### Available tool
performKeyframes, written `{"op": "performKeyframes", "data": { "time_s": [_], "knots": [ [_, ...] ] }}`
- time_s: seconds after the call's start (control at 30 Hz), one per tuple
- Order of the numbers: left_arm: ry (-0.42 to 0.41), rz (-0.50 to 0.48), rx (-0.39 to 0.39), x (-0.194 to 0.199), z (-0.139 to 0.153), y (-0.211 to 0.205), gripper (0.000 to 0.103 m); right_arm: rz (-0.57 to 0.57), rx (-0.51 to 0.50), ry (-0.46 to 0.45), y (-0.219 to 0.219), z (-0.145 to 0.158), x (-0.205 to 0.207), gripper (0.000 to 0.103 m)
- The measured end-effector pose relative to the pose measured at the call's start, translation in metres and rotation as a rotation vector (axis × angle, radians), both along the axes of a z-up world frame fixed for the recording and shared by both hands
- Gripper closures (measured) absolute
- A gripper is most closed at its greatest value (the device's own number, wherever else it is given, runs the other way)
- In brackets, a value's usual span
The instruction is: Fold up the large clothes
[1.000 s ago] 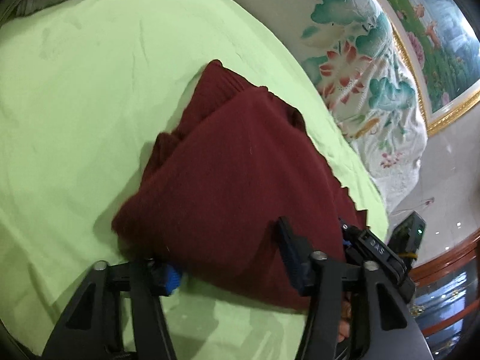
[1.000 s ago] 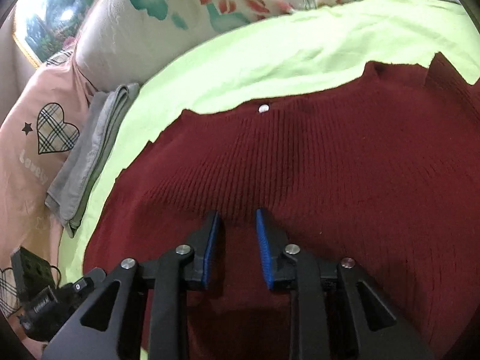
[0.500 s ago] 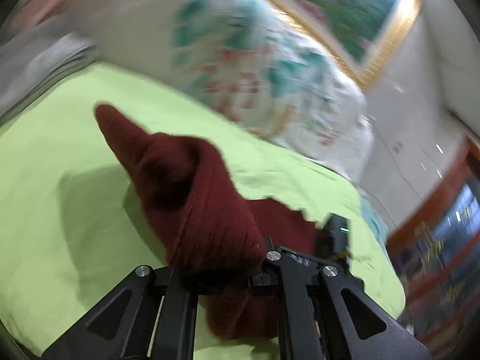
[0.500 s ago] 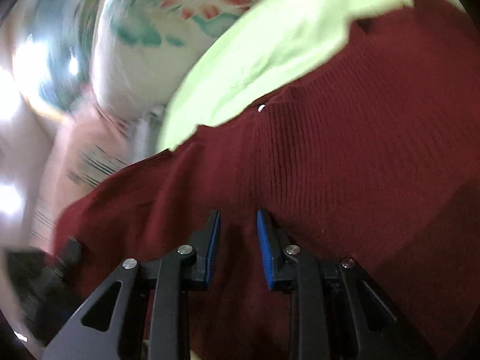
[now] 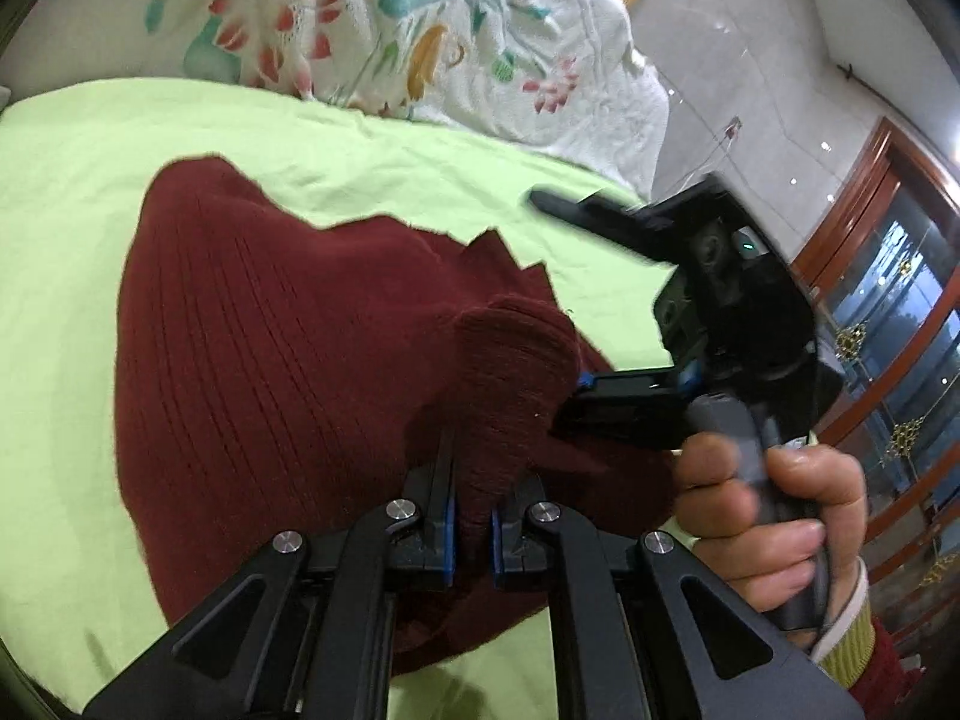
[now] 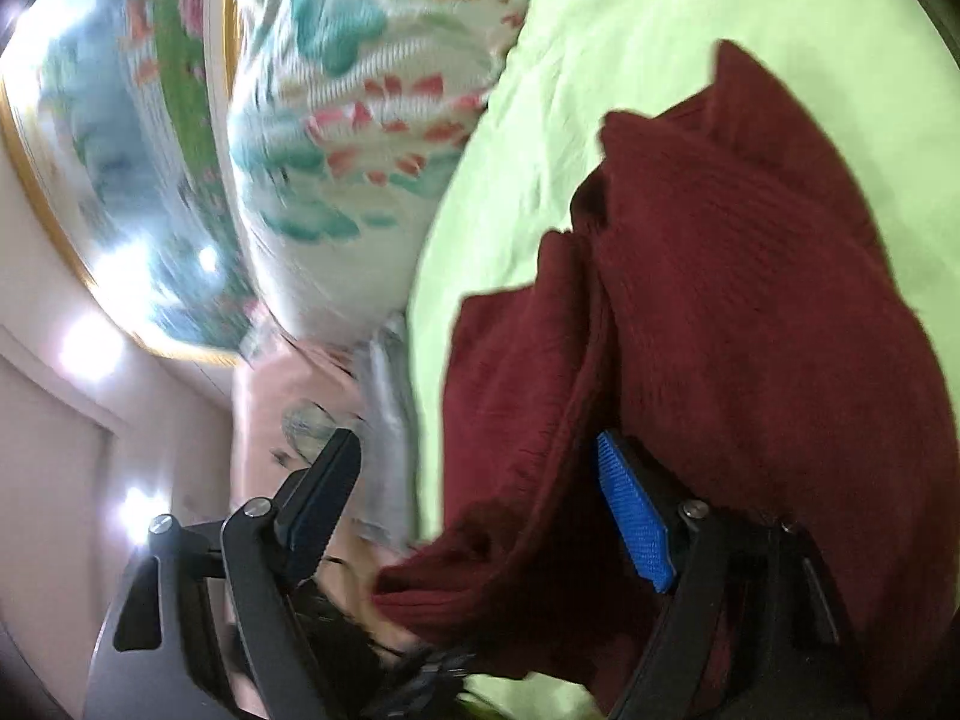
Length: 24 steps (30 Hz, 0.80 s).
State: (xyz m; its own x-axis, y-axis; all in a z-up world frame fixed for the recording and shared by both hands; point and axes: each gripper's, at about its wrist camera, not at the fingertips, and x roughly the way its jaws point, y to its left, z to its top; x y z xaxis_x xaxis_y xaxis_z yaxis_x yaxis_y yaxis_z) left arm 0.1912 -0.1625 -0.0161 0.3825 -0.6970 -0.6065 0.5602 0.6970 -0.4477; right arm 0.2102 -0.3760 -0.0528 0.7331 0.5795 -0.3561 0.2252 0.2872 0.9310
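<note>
Maroon ribbed sweater lying partly folded on the lime-green bed sheet, with one bunched portion raised off the bed. Left tool: jaws clenched on that raised fold of knit, which stands between the blue pads and rises above them as a rounded hump. Right tool, seen from the left wrist view at the sweater's right-hand edge, gripped by a hand with a yellow-green ribbed cuff at the wrist; its two black fingers are spread wide apart, one above the sheet, the other just beside the raised fold. In the right wrist view the right tool has just been opening: its jaws stand released, and a hanging flap of the sweater drapes loosely between them, lying against the blue pad of one finger and well apart from the other. That view is blurred. Behind the sheet, a white floral quilt is piled along the head of the bed; folded grey cloth lies at the sheet's edge. A gold-framed picture hangs on the wall beyond.
</note>
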Motion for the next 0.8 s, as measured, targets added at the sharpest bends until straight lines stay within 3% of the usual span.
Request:
{"op": "performKeyframes", "data": {
  "time_s": [0.13, 0.27, 0.3, 0.33, 0.4, 0.47, 0.63, 0.7, 0.8],
  "knots": [
    [-0.038, -0.006, 0.002, -0.003, 0.008, 0.004, 0.097, 0.099, -0.165, 0.044, 0.022, 0.014, 0.026, 0.023],
    [-0.052, -0.014, 0.02, -0.005, 0.009, 0.005, 0.097, 0.171, -0.285, 0.102, 0.034, 0.009, 0.058, 0.023],
    [-0.048, -0.015, 0.021, -0.005, 0.007, 0.008, 0.097, 0.185, -0.303, 0.124, 0.035, 0.004, 0.069, 0.03],
    [-0.046, -0.015, 0.022, -0.005, 0.005, 0.008, 0.097, 0.193, -0.325, 0.141, 0.036, 0.001, 0.075, 0.053],
    [-0.046, -0.016, 0.028, -0.004, 0.005, 0.008, 0.097, 0.199, -0.372, 0.165, 0.035, -0.003, 0.084, 0.085],
    [-0.06, -0.022, 0.03, -0.007, 0.011, 0.007, 0.097, 0.18, -0.37, 0.113, 0.031, 0.006, 0.08, 0.086],
    [-0.113, -0.109, 0.001, -0.02, 0.036, -0.018, 0.096, 0.095, -0.502, -0.081, 0.01, 0.069, 0.028, 0.087],
    [-0.106, -0.15, 0.013, -0.023, 0.033, -0.037, 0.096, 0.07, -0.543, -0.074, -0.002, 0.074, 0.015, 0.087],
    [-0.043, -0.193, 0.031, -0.018, 0.01, -0.064, 0.096, 0.043, -0.551, 0.026, -0.027, 0.049, 0.003, 0.087]
  ]
}}
